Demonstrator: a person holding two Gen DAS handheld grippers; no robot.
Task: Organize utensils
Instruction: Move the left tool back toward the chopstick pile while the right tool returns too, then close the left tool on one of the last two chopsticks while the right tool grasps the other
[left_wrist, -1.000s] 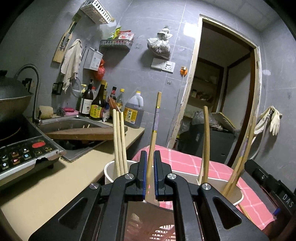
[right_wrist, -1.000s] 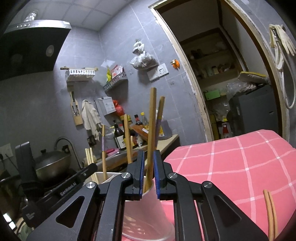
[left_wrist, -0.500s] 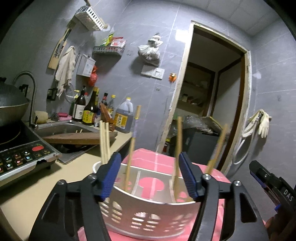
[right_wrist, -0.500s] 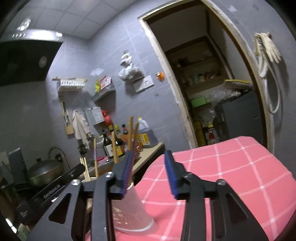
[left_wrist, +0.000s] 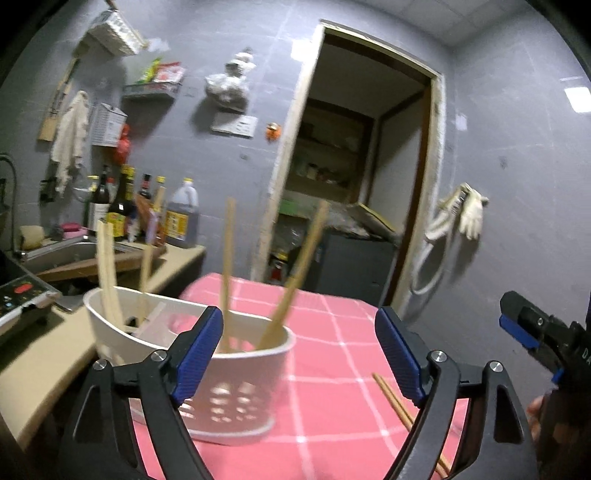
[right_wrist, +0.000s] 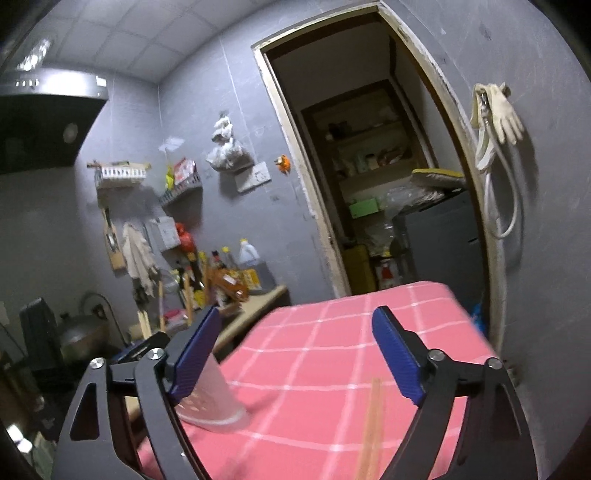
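On the pink checked surface (left_wrist: 332, 332): white holder (left_wrist: 236, 391) with chopsticks (left_wrist: 226, 273) standing upright for storage | loose pair (left_wrist: 399, 410) lies beside it, unsorted | left tool (left_wrist: 299, 354) and right tool (right_wrist: 295, 358) both opening, nothing between jaws.

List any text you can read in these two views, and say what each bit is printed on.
"D": white letter on the right gripper's black body at the left view's edge; the rest is cut off.
Bottle labels on the counter: blurred, unreadable.
Cooktop panel markings: too small.
Right wrist view: nothing legible.
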